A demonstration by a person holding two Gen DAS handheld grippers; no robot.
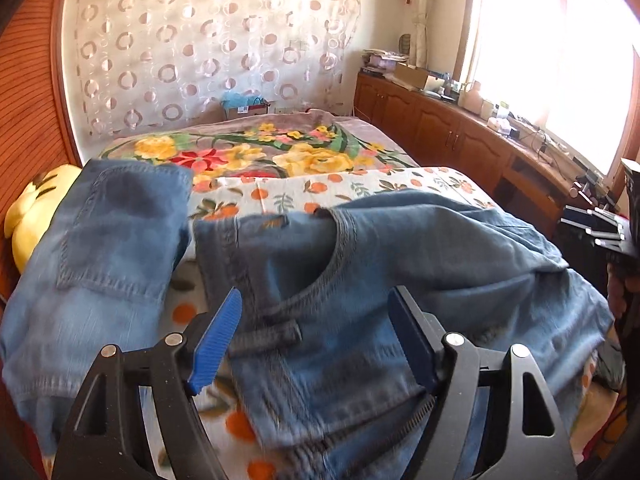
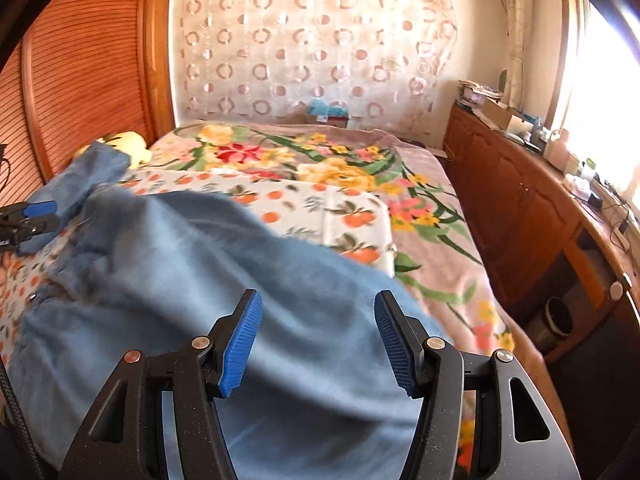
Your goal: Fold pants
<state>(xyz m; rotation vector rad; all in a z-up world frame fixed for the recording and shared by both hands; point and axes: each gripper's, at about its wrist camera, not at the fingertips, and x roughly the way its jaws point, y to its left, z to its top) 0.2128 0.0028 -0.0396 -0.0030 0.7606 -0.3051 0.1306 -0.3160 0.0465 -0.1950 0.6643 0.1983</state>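
Note:
Blue jeans (image 1: 400, 248) lie crumpled on the bed, front pocket and a belt loop facing up, with a back-pocket part (image 1: 120, 240) folded over at the left. My left gripper (image 1: 316, 294) hovers open just over the waistband; its blue pads touch nothing. In the right wrist view a wide stretch of the jeans (image 2: 200, 280) spreads below my right gripper (image 2: 318, 296). That gripper is open too, with the cloth under its jaws and not pinched. The left gripper (image 2: 36, 216) shows at the far left edge there, near the denim.
The bed carries an orange-print sheet (image 1: 360, 188) over a floral blanket (image 1: 260, 148). A yellow plush toy (image 1: 28, 216) lies at the left by a wooden louvred door (image 2: 88, 80). Along the right runs a cluttered wooden cabinet (image 2: 520, 200) under a bright window.

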